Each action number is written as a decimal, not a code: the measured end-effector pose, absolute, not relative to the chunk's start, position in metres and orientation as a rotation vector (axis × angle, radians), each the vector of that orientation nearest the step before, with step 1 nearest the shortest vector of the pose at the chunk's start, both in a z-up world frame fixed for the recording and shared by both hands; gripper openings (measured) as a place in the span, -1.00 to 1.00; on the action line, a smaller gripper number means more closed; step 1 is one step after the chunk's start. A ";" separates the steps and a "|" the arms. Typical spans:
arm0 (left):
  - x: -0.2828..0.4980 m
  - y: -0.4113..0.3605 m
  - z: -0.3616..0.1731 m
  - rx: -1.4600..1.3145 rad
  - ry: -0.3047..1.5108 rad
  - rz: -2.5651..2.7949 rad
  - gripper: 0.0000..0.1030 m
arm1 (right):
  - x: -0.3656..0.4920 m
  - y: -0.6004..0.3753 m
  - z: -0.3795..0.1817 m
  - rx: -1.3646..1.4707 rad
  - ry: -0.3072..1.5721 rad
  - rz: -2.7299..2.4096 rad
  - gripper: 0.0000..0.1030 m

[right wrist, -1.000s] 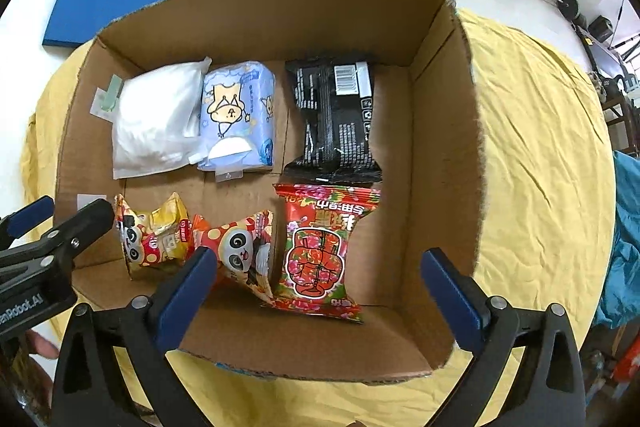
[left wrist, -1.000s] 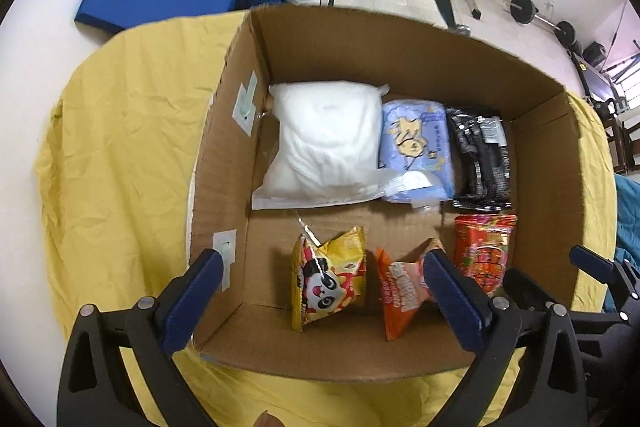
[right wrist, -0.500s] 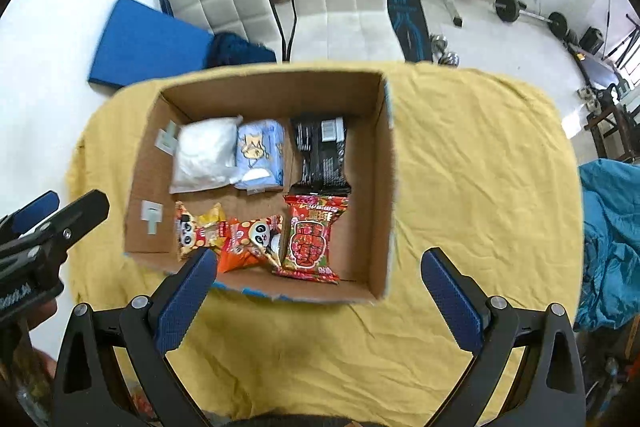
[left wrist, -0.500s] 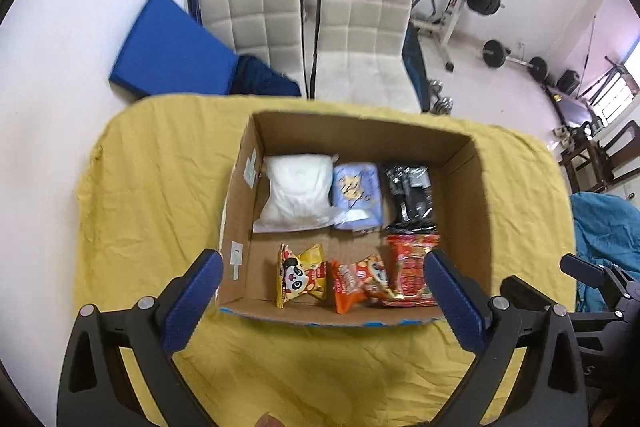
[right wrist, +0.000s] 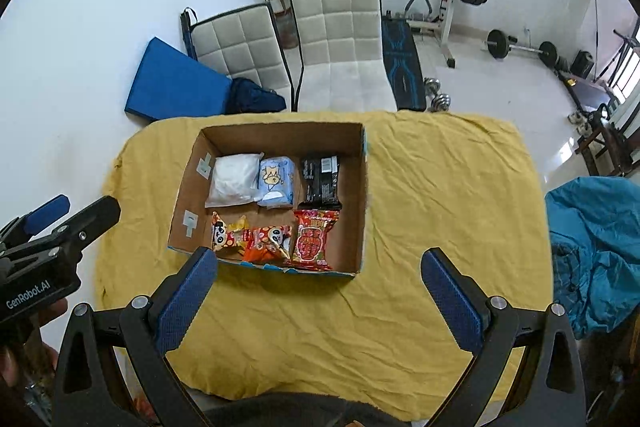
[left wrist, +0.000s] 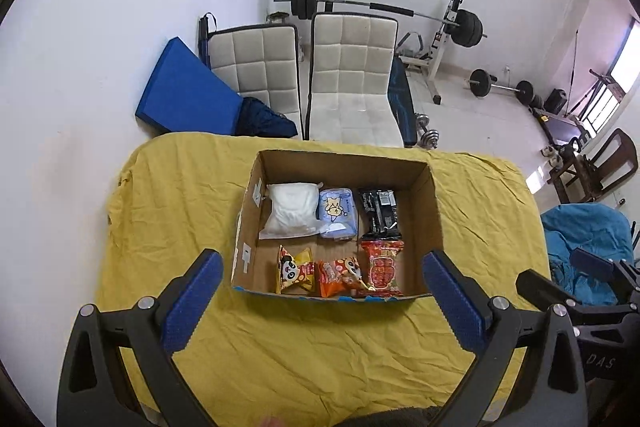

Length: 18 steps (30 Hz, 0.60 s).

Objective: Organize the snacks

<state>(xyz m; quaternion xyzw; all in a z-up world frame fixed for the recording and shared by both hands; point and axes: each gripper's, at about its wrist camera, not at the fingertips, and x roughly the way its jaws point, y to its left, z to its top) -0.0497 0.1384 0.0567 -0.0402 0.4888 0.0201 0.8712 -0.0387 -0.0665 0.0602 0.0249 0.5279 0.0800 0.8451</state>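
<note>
Cardboard box (left wrist: 434, 205), 6 crinkly packets, wrinkled yellow cloth (left wrist: 328, 351)

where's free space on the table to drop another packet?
Bare yellow cloth right of the cardboard box, and the strip between the box and both open grippers, left and right. Narrower margin left of the box. Inside it, six packets leave little floor.
</note>
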 end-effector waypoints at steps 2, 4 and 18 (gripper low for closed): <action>-0.053 0.136 0.060 -0.087 1.020 0.036 1.00 | -0.044 -0.070 0.068 0.058 1.104 0.167 1.00; -0.057 0.134 0.063 -0.090 1.018 0.028 1.00 | -0.049 -0.071 0.073 0.063 1.102 0.168 1.00; -0.071 0.127 0.068 -0.096 1.013 0.055 0.99 | -0.063 -0.083 0.085 0.060 1.084 0.142 1.00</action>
